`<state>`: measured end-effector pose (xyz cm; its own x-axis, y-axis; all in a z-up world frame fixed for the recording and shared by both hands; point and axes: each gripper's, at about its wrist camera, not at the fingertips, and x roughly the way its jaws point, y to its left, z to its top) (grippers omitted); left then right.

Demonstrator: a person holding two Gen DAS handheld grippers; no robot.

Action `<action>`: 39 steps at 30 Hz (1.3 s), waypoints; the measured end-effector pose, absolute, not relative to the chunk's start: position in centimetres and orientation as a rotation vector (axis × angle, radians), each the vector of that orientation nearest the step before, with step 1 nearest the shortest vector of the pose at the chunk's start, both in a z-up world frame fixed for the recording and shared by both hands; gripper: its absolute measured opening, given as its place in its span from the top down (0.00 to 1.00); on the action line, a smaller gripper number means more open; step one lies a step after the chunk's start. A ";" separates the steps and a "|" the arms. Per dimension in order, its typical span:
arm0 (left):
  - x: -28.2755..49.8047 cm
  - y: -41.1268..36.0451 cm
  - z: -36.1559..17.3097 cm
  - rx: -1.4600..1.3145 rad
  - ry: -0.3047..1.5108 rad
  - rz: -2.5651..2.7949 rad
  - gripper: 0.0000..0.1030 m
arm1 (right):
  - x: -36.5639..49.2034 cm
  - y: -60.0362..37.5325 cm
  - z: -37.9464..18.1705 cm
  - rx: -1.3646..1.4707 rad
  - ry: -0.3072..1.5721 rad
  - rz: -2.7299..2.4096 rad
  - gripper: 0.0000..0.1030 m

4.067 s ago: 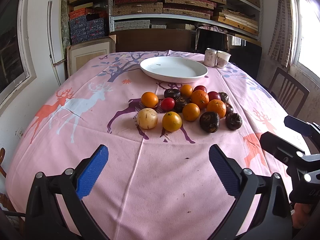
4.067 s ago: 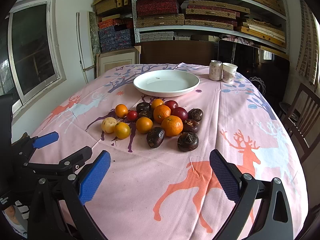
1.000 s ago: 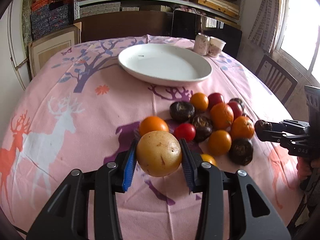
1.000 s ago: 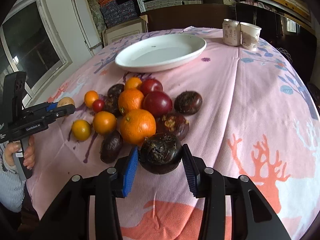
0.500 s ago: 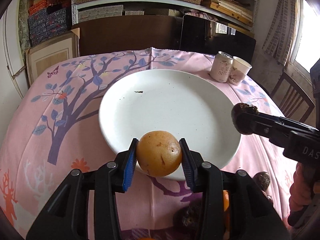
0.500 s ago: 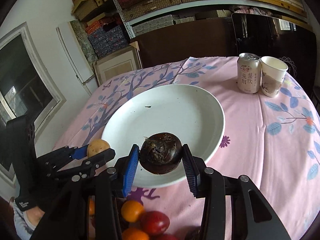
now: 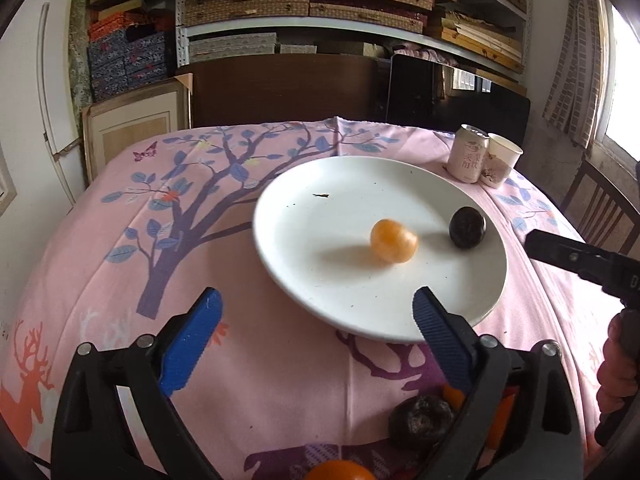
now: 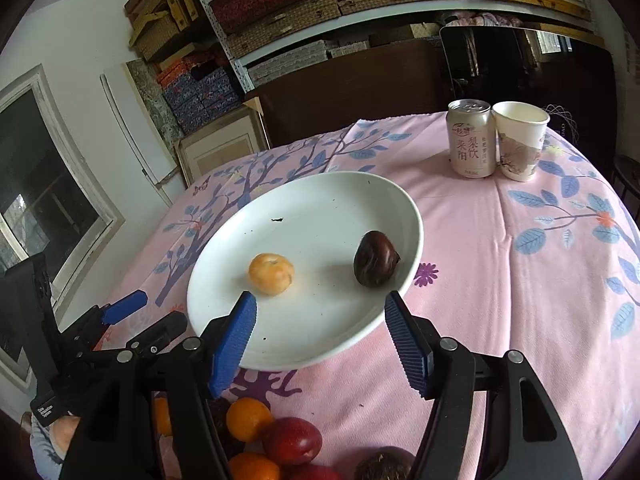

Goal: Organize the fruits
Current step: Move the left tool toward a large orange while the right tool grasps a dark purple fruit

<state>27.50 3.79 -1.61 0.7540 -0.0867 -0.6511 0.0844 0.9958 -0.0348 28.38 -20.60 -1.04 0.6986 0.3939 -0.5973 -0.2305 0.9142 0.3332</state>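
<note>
A white plate (image 7: 312,280) (image 8: 320,332) stands on the pink tablecloth. A yellow-orange fruit (image 7: 393,240) (image 8: 271,273) lies near its middle. A dark purple fruit (image 7: 467,227) (image 8: 376,259) lies toward its right rim. My left gripper (image 7: 316,334) is open and empty, just in front of the plate's near-left rim. My right gripper (image 8: 322,334) is open and empty over the plate's near rim; it shows at the right of the left wrist view (image 7: 576,258). The left gripper shows at the lower left of the right wrist view (image 8: 136,316).
Loose fruit lies near the grippers: oranges (image 8: 248,418), a red fruit (image 8: 292,440) and a dark fruit (image 7: 420,420). A drink can (image 8: 471,144) and a paper cup (image 8: 520,146) stand behind the plate. A chair (image 7: 600,200) is at right, shelves behind.
Both grippers have opened and let go of their fruit, which now lies on the plate. Both grippers have drawn back toward the plate's near rim.
</note>
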 end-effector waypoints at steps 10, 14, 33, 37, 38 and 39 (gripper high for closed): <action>19.0 5.9 -3.8 0.010 0.719 -0.028 0.05 | 21.3 -26.0 -3.0 0.346 0.677 0.274 0.14; 17.5 6.3 -4.2 -0.003 0.728 -0.014 0.05 | 20.9 -26.8 -3.2 0.372 0.673 0.258 0.12; 19.1 9.2 -6.3 -0.102 0.853 0.067 0.04 | 21.4 -27.0 -3.8 0.400 0.716 0.244 0.08; 18.5 10.3 -5.3 -0.146 0.785 0.083 0.04 | 21.3 -27.0 -3.7 0.398 0.713 0.249 0.08; 18.7 9.9 -5.3 -0.130 0.790 0.061 0.04 | 21.3 -26.9 -3.7 0.396 0.713 0.250 0.08; 18.9 9.3 -5.4 -0.102 0.801 0.047 0.04 | 21.3 -26.9 -3.7 0.395 0.714 0.250 0.08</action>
